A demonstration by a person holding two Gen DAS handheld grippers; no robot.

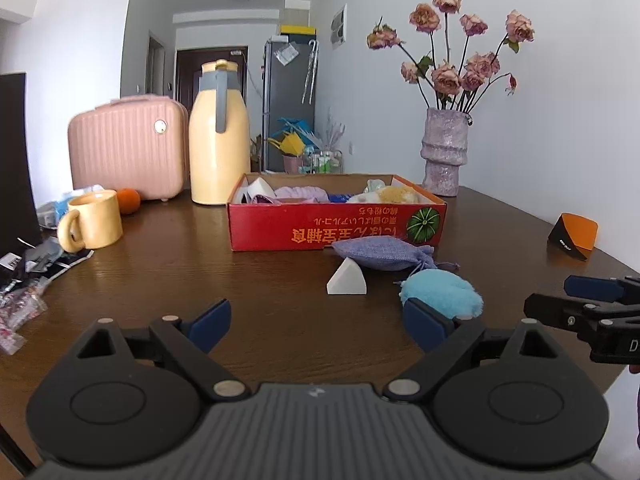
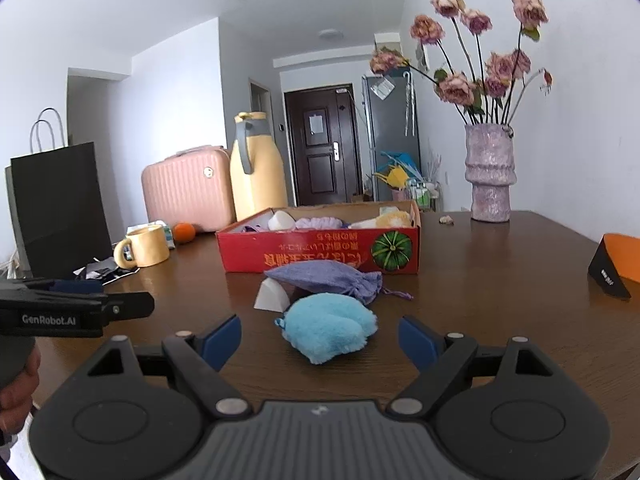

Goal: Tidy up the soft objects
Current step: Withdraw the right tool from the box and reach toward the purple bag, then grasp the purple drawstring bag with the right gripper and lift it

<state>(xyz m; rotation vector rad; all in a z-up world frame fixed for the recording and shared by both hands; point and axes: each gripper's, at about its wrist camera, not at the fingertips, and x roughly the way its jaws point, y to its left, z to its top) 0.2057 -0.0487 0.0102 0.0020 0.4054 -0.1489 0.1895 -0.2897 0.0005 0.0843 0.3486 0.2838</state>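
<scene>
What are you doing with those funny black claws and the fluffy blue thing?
A person is tidying soft things into the red cardboard box on the brown wooden table. The right hand-held gripper is open and lined up with the fluffy light-blue plush pouch, not touching it. The left hand-held gripper is open and empty too. A purple drawstring fabric bag and a white wedge-shaped sponge wait on the table in front of the box, which already holds several soft items.

table [image 2: 480,300]: dark wood, glossy
puff [image 2: 328,332], between the jaws: blue, fluffy
pouch [image 2: 328,276], beyond the jaws: purple woven cloth
box [image 2: 304,250]: red printed cardboard
</scene>
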